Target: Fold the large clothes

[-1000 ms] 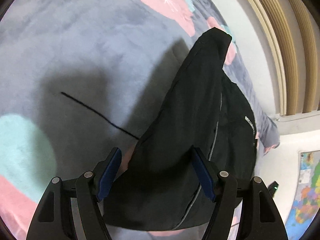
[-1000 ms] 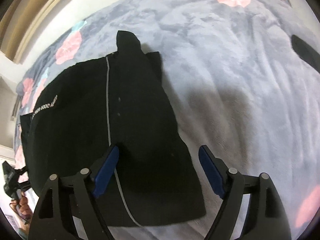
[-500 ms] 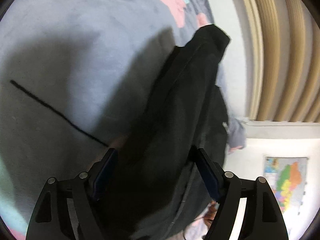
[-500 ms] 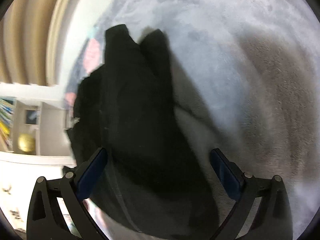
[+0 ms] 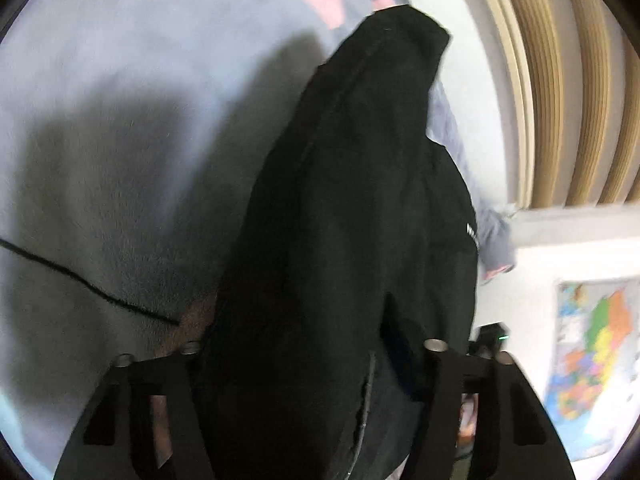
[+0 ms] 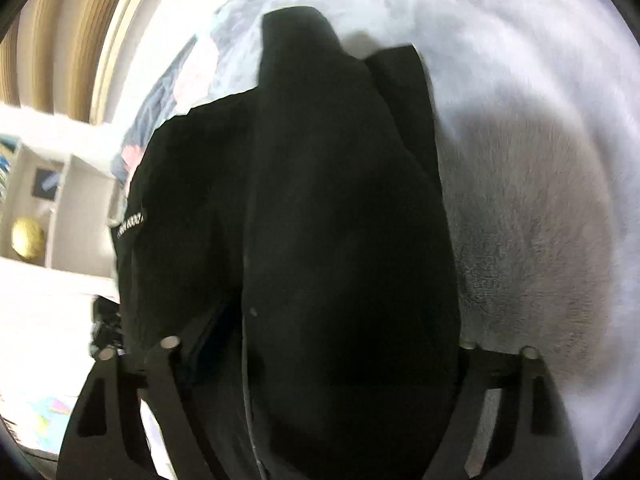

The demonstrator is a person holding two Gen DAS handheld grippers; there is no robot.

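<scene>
Both claws, left gripper and right gripper, seemingly clamped the black jacket, its long axis running straight ahead over the blanket.

Your black jacket (small white lettering on one panel, pale piping along a seam) hangs bunched lengthwise, its far end draped on the grey bed.

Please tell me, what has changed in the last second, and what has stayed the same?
Both hand-held grippers, left and right, moved in on the black garment, whose cloth now fills their jaws and hides the pads. The views tilted toward the wall. The garment is still on the grey blanket.
</scene>
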